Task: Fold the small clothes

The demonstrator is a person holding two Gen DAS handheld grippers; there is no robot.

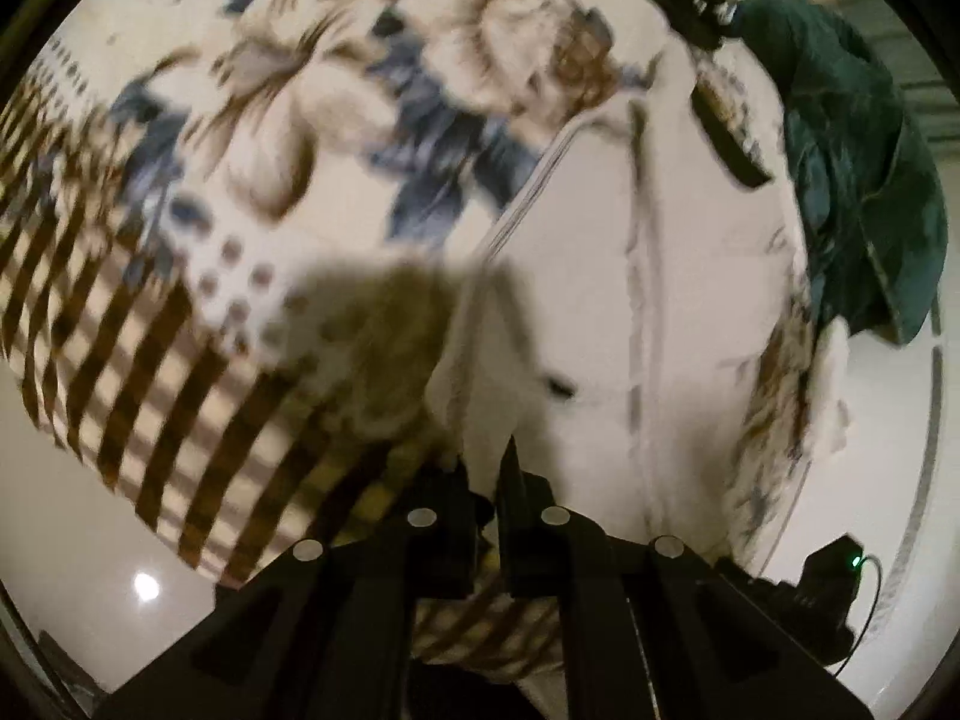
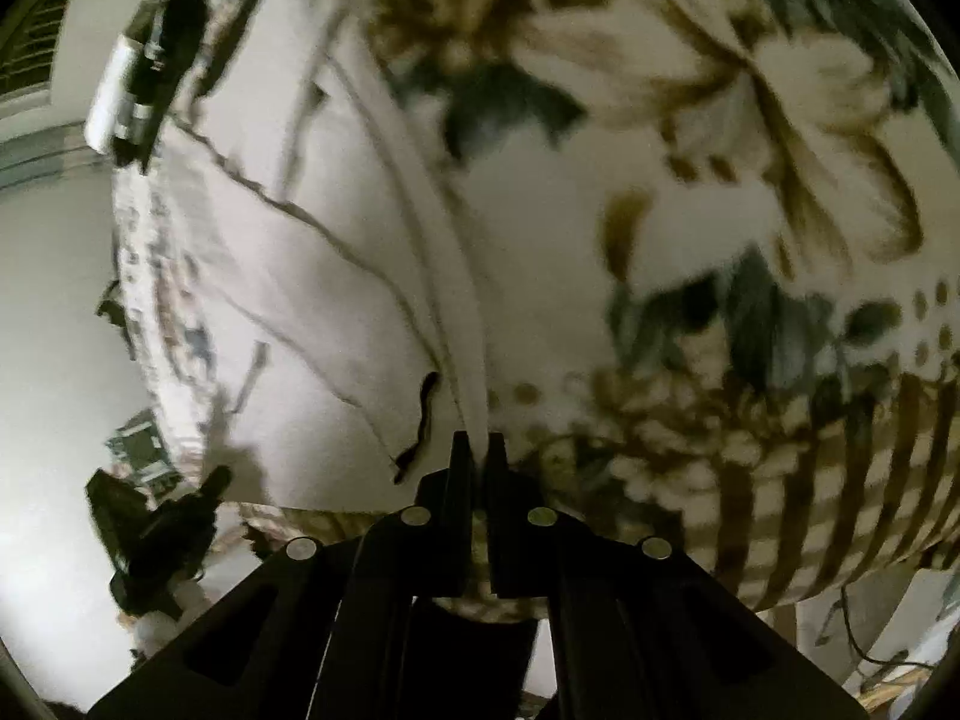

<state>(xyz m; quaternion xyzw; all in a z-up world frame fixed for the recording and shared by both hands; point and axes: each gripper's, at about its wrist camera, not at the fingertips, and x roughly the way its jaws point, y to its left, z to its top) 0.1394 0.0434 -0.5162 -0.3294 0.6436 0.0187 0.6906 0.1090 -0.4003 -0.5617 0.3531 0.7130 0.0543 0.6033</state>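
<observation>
A small white garment (image 1: 600, 276) lies on a floral and striped cloth (image 1: 252, 138). My left gripper (image 1: 483, 468) is shut on the garment's near edge. In the right wrist view the same white garment (image 2: 312, 276) spreads to the left, and my right gripper (image 2: 478, 450) is shut on its banded edge (image 2: 444, 276). The right gripper also shows far off in the left wrist view (image 1: 708, 6). The left gripper shows at the lower left of the right wrist view (image 2: 174, 516).
A dark green garment (image 1: 852, 168) lies at the far right of the cloth. The floral cloth (image 2: 720, 192) has brown stripes (image 2: 828, 480) along one border. A pale glossy floor (image 1: 90, 540) surrounds it. A black device with a green light (image 1: 840, 564) sits nearby.
</observation>
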